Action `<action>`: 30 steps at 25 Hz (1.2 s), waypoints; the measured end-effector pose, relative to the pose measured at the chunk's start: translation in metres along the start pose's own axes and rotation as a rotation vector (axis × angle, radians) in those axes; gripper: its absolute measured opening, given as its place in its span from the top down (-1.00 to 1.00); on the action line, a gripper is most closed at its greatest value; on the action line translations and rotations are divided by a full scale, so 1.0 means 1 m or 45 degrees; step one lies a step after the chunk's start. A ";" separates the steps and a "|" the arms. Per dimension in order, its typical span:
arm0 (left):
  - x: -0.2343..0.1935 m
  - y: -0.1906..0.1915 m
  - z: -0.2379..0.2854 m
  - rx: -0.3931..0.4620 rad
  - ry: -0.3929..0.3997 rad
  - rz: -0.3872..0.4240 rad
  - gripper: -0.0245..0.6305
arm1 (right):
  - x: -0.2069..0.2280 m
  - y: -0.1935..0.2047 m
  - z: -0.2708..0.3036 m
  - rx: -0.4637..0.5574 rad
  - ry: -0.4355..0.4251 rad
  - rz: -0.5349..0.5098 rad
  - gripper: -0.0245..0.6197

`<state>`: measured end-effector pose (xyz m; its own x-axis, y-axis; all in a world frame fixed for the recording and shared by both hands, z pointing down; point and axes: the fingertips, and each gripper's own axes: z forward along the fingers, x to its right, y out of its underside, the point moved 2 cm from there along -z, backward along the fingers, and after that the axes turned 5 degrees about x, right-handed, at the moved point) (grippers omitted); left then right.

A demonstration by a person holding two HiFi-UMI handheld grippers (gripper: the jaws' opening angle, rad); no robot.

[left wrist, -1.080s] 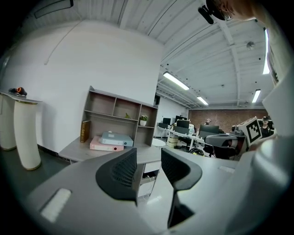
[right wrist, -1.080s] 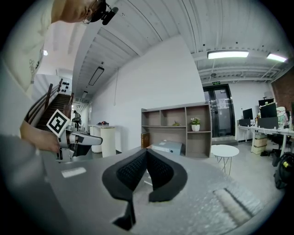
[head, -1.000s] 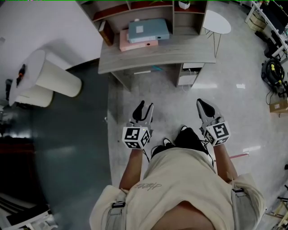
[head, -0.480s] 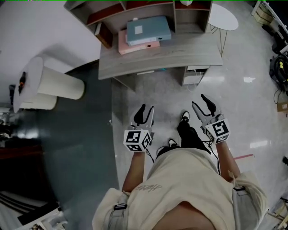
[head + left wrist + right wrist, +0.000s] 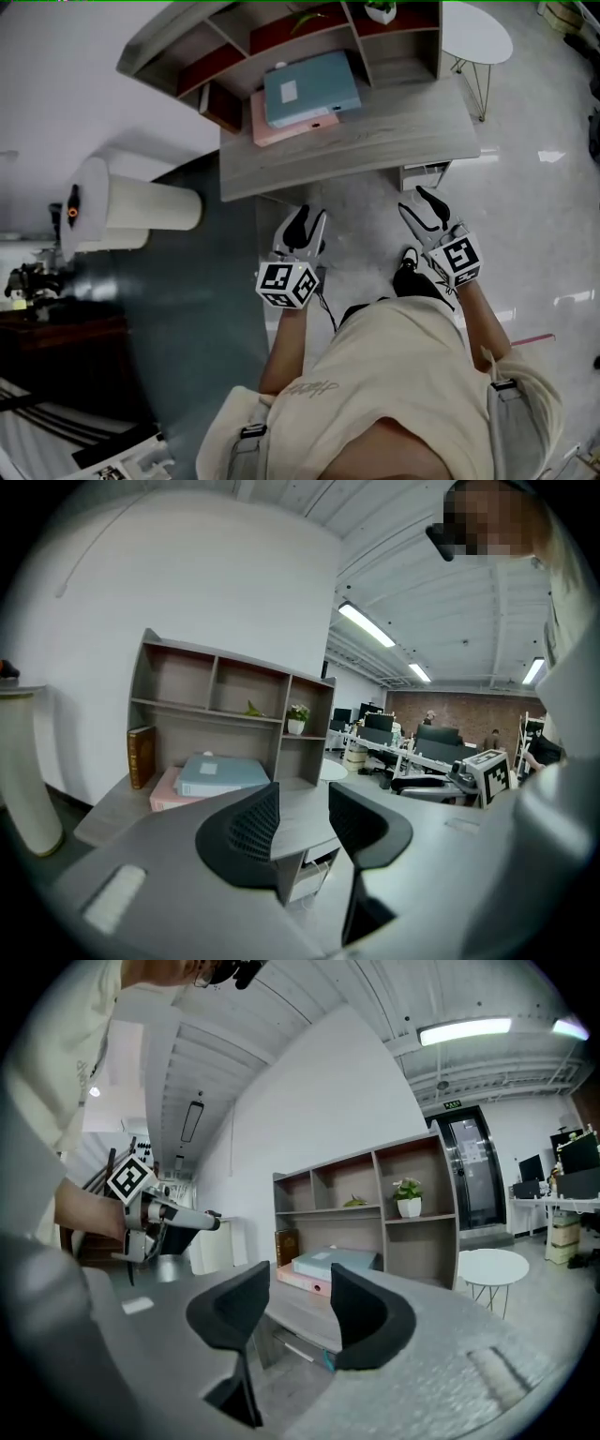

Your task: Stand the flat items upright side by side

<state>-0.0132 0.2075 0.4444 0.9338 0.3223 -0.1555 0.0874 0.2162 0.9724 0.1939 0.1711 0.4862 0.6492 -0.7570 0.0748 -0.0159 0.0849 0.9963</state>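
Both grippers are held over the floor (image 5: pixel 525 216), short of the surface (image 5: pixel 375 141), whose front edge runs on a slant just past their tips at 12 o'clock. L gripper (image 5: pixel 306 223) (image 5: pixel 303 803): jaws partway apart, nothing btwn them. R gripper (image 5: pixel 419 199) (image 5: pixel 300 1288): same, a moderate gap, empty.

The task's flat items lie stacked at the back-left of the surface, blue folder (image 5: pixel 311 88) (image 5: pixel 220 773) flat on top of pink folder (image 5: pixel 286 129) (image 5: pixel 167 794), approx 12 o'clock from the L gripper and 11 o'clock from the R. A brown book (image 5: pixel 141 755) stands upright at the stack's 9 o'clock. The shelf unit (image 5: pixel 234 37) closes off the back edge, w/ a small potted plant (image 5: pixel 380 11) in its right bay.

Room: the front half of the surface is bare, as is its right end at the stack's 3 o'clock. There is open floor at the R gripper's 3 o'clock, a round white side table (image 5: pixel 478 33) at its 1 o'clock and a white cylinder (image 5: pixel 141 204) at the L gripper's 9 o'clock, well apart.

Vs 1 s ago: the surface edge was well ahead of both grippers and is now just beside the tips. The R jaws were together then and have since opened. L gap unchanged
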 end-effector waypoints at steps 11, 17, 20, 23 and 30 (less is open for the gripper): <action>-0.014 0.003 0.045 -0.035 -0.056 -0.083 0.38 | 0.050 0.014 0.024 -0.029 -0.018 0.033 0.28; -0.034 0.012 0.068 -0.044 -0.060 -0.144 0.38 | 0.055 0.022 0.033 -0.066 -0.007 0.054 0.28; -0.045 0.015 0.084 -0.041 -0.043 -0.178 0.39 | 0.058 0.026 0.039 -0.100 0.005 0.050 0.28; -0.056 0.012 0.106 -0.039 -0.013 -0.195 0.39 | 0.069 0.020 0.052 -0.119 0.025 0.035 0.28; -0.115 -0.006 0.135 0.009 -0.027 -0.299 0.38 | 0.078 -0.003 0.117 -0.139 -0.001 -0.014 0.28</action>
<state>-0.0747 0.0448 0.4794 0.8945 0.2446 -0.3742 0.3056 0.2764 0.9112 0.1557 0.0360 0.4944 0.6481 -0.7588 0.0642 0.0741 0.1468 0.9864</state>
